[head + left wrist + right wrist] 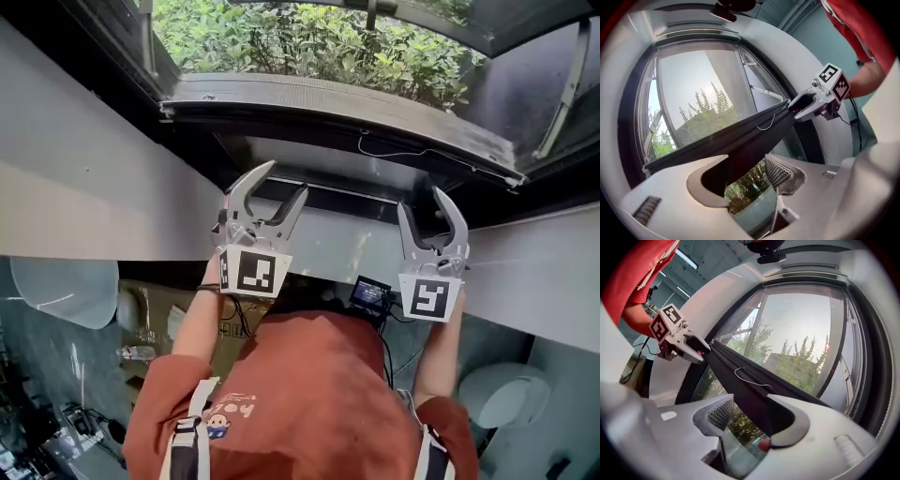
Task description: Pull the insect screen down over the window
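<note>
The insect screen's dark bottom bar (712,143) (740,373) runs slantwise across the window, with hazy mesh above it and clear glass below. A thin white cord (765,125) (749,379) hangs on the bar. My left gripper (284,183) (750,173) is open, its jaws standing either side of the bar. My right gripper (424,206) (750,420) is open too and straddles the same bar further along. In the head view the bar (337,194) shows as a dark strip between the two grippers. Each gripper view shows the other gripper's tip at the bar.
Green bushes (309,42) lie outside the outward-tilted window. The dark window frame (337,108) and pale walls (84,187) close in on both sides. A small lit device (371,294) with cables hangs near the red-shirted chest. Clutter lies on the floor at lower left.
</note>
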